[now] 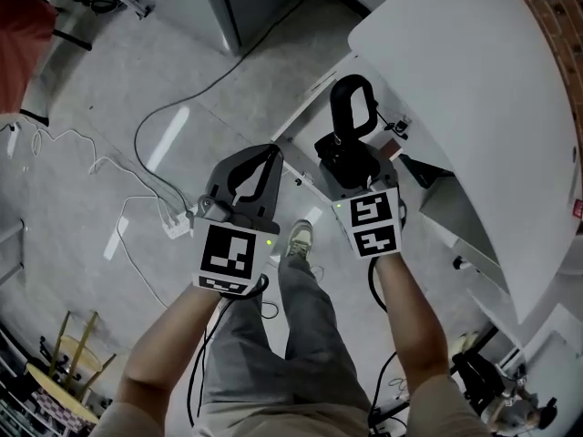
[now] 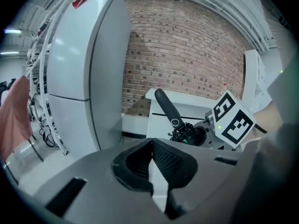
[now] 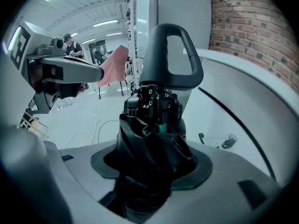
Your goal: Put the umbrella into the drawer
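Observation:
A folded black umbrella (image 1: 346, 153) with a loop handle (image 1: 352, 106) stands up out of my right gripper (image 1: 352, 173), which is shut on its bunched canopy. In the right gripper view the canopy (image 3: 148, 155) fills the jaws and the handle (image 3: 173, 55) rises above them. My left gripper (image 1: 271, 151) hangs beside it on the left, shut with nothing in it; its pads (image 2: 161, 158) meet at the tip. The left gripper view shows the umbrella handle (image 2: 166, 107) off to the right. A white cabinet (image 1: 460, 230) with a knob (image 1: 459, 264) stands under the white tabletop (image 1: 465, 80) at the right.
White cables (image 1: 109, 167) and a power strip (image 1: 177, 225) lie on the grey floor at the left. My legs and one shoe (image 1: 300, 237) are below the grippers. A tall white unit (image 2: 86, 73) stands by a brick wall (image 2: 187, 50). A yellow stool (image 1: 76, 342) sits at the lower left.

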The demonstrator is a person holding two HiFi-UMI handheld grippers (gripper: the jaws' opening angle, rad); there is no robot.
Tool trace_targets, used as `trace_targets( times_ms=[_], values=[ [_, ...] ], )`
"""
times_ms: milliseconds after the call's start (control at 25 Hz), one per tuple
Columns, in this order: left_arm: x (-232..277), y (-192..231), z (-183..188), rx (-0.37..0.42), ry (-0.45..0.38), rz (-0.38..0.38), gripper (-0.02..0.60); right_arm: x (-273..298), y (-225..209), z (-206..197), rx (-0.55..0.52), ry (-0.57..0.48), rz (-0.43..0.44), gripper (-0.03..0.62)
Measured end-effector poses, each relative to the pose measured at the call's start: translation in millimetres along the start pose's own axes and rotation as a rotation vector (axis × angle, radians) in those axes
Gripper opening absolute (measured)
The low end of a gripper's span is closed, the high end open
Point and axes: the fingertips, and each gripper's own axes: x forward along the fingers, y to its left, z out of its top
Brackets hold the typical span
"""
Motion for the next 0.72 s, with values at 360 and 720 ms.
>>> trace_targets(
  times_ms=[360, 720],
  values=[
    [53.8, 7.4, -82.5, -0.035, 0.065, -0.003, 0.009, 86.5, 3.4, -65.4, -0.028, 0.122, 0.025, 0.265],
    [90.9, 19.7, -159.9, -0.076, 0.140, 0.017, 0.009, 154.3, -1.6, -117.7, 0.003, 0.214, 0.055, 0.265]
  ],
)
